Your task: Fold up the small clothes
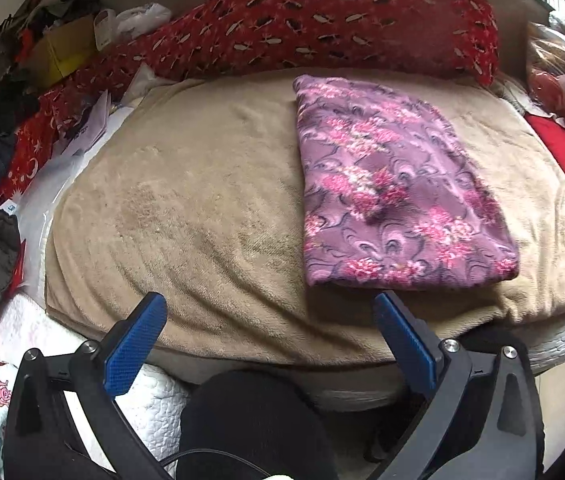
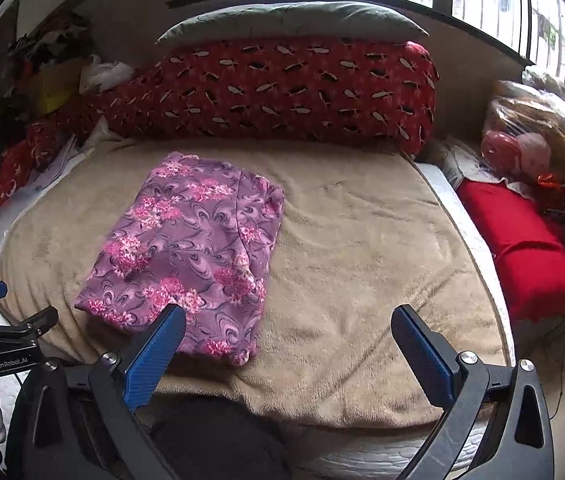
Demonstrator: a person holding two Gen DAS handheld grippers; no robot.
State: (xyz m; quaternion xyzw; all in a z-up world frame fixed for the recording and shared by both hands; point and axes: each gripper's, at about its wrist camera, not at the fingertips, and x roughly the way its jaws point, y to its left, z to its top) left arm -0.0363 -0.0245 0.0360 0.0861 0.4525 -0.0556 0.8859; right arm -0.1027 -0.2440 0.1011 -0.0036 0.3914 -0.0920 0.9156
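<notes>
- The purple floral garment [image 1: 398, 188] lay folded into a flat rectangle on the beige blanket [image 1: 202, 208] covering the bed.
- The left tool [image 1: 270, 312] hung at the near edge of the blanket, jaws spread wide, holding nothing.
- The right tool [image 2: 288, 322] was likewise wide and empty, its left finger [image 2: 154, 356] overlapping the garment's near edge in view.
- A red patterned bolster [image 2: 282, 92] lay along the far side.
</notes>
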